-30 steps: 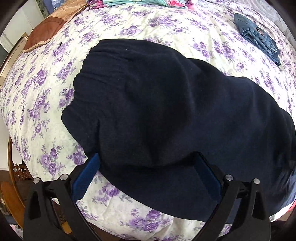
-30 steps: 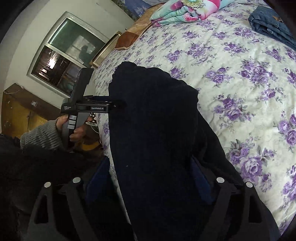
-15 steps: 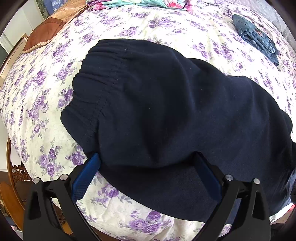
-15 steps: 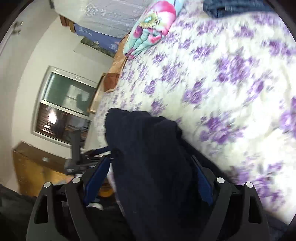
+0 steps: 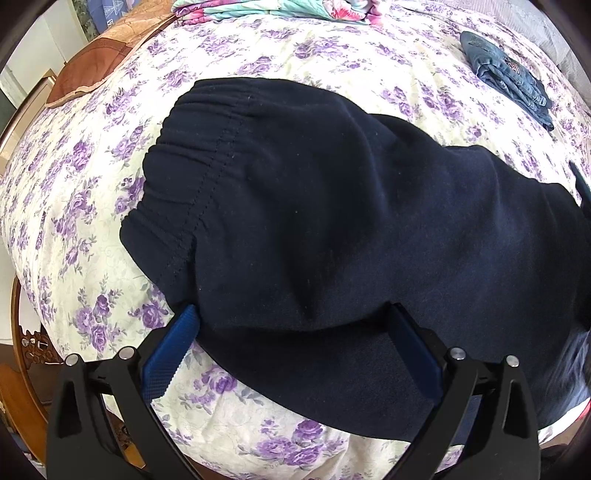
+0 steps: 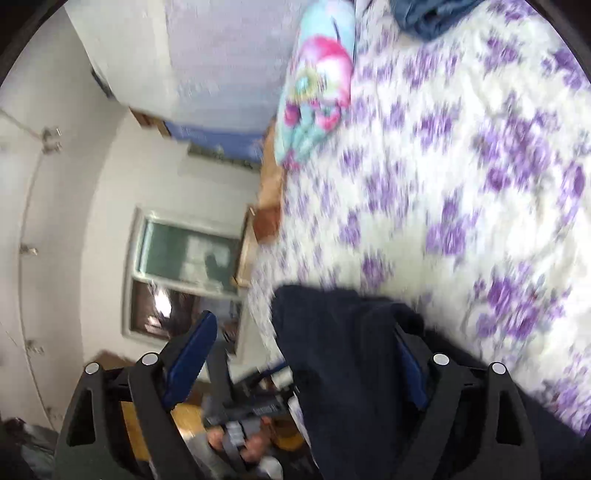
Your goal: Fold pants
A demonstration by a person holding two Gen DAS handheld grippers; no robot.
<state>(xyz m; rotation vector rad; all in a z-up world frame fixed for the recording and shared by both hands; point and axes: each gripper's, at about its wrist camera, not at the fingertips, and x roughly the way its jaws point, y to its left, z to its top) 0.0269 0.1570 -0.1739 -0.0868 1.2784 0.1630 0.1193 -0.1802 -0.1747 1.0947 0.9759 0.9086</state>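
Dark navy pants (image 5: 332, 206) lie flat across the flowered bed cover (image 5: 332, 55), the gathered waistband at the left. My left gripper (image 5: 295, 343) points down at their near edge, jaws wide apart, with the fabric lying between them and not pinched. In the blurred, rolled right wrist view the pants (image 6: 343, 369) rise as a dark fold between the jaws of my right gripper (image 6: 303, 354). Those jaws are closing but stand wide. Its left pad (image 6: 192, 350) is in free air, and the right one lies against the cloth.
Folded jeans (image 5: 509, 77) lie at the far right of the bed, with a colourful folded blanket (image 5: 280, 7) at the far end. A brown cushion (image 5: 92, 70) sits far left. The right wrist view shows a window (image 6: 184, 273), a wall and a hand (image 6: 255, 446).
The right wrist view has rolled and swung up toward the wall and window, and the pants sit lower in it. In the left view the pants have spread flatter and the waistband shows more.
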